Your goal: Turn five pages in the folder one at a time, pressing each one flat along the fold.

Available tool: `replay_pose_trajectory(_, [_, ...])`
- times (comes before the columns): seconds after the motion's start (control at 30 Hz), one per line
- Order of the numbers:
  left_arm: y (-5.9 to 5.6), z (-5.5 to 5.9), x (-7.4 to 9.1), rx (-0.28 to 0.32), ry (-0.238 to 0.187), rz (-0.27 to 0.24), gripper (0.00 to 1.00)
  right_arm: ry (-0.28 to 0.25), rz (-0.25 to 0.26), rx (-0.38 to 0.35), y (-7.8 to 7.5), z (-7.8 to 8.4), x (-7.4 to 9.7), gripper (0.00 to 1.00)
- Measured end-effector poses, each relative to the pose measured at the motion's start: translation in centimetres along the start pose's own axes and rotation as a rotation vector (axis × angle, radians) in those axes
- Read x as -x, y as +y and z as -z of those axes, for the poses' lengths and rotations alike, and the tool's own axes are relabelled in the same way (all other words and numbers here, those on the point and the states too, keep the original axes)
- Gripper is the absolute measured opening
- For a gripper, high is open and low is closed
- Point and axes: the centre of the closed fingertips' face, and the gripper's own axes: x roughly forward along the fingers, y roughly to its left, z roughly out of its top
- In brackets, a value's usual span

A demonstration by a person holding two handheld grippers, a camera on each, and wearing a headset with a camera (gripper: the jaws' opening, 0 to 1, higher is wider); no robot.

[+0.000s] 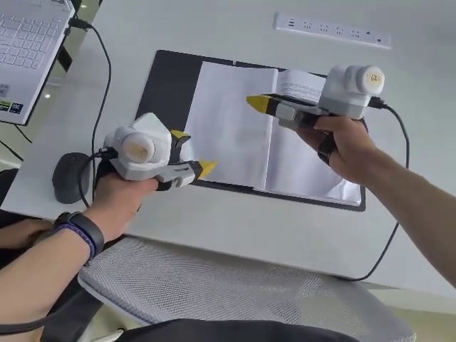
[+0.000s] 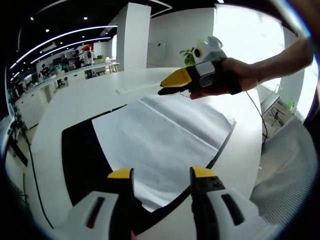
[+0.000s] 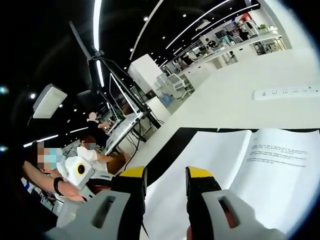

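Observation:
The folder (image 1: 167, 85) lies open on the white table, black cover under white pages. Its left page (image 1: 228, 121) is blank and the right page (image 1: 303, 84) has text at the top. My right gripper (image 1: 258, 103) hovers over the fold, jaws slightly apart with nothing between them, pointing left. The right gripper view looks along its jaws (image 3: 165, 172) over the pages (image 3: 260, 160). My left gripper (image 1: 194, 152) is open and held just off the folder's near left corner; its jaws (image 2: 161, 174) hang above the page (image 2: 160, 140) and hold nothing. The right gripper (image 2: 192, 75) also shows there.
A laptop (image 1: 25, 50) sits at the far left, with a dark mouse (image 1: 71, 177) and a black cable (image 1: 107, 71) beside the folder. A white power strip (image 1: 331, 30) lies beyond the folder. A grey mesh chair back (image 1: 235, 285) stands at the table's near edge.

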Motion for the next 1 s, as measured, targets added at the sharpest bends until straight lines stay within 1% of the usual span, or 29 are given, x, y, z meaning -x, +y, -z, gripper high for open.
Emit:
replay_pose_trajectory(0.17, [0.1,1.2,-0.5,0.008,0.031,0.007,0.37,0.001,0.004,-0.004,-0.3,0.3,0.4,0.29])
replay_pose_trajectory(0.23, [0.3,1.7,-0.6,0.005,0.048,0.003,0.34,0.001,0.006,-0.007,-0.5,0.4,0.5,0.29])
replay_pose_trajectory(0.3, [0.4,2.0,-0.7,0.003,0.056,-0.001,0.31,0.000,0.009,-0.011,-0.7,0.5,0.6,0.29])
replay_pose_trajectory(0.37, [0.7,2.6,-0.8,0.000,0.072,-0.012,0.27,-0.001,0.010,-0.016,-0.8,0.7,0.6,0.28])
replay_pose_trajectory(0.47, [0.9,3.2,-1.0,0.008,0.088,-0.021,0.25,0.005,0.010,-0.020,-0.9,1.1,0.7,0.28])
replay_pose_trajectory(0.53, [1.0,3.6,-1.0,0.001,0.101,-0.027,0.22,0.007,0.010,-0.022,-0.9,1.3,0.7,0.28])
replay_pose_trajectory(0.57, [1.1,3.9,-1.0,-0.005,0.113,-0.031,0.21,0.008,0.011,-0.024,-1.0,1.4,0.7,0.28])
replay_pose_trajectory(0.6, [1.3,4.5,-0.9,-0.024,0.149,-0.044,0.19,0.008,0.010,-0.027,-1.1,1.5,0.7,0.28])
replay_pose_trajectory(0.63, [1.4,4.9,-0.9,-0.045,0.170,-0.052,0.18,0.009,0.010,-0.028,-1.1,1.5,0.7,0.28])
replay_pose_trajectory(0.67, [1.4,4.1,-1.1,-0.059,0.117,-0.056,0.17,0.011,0.011,-0.029,-1.2,1.6,0.6,0.28])
replay_pose_trajectory(0.7, [1.4,4.6,-0.8,-0.037,0.139,-0.063,0.15,0.012,0.012,-0.030,-1.3,1.7,0.6,0.28])
replay_pose_trajectory(0.77, [1.5,4.5,-0.8,-0.026,0.132,-0.069,0.14,0.011,0.011,-0.034,-1.4,1.8,0.6,0.28])
replay_pose_trajectory(0.83, [1.6,4.5,-0.7,-0.039,0.133,-0.073,0.13,0.012,0.011,-0.038,-1.6,2.0,0.6,0.28])
replay_pose_trajectory(1.0, [1.4,4.4,-0.8,-0.062,0.139,-0.065,0.15,0.017,0.009,-0.043,-1.9,2.2,0.5,0.28])
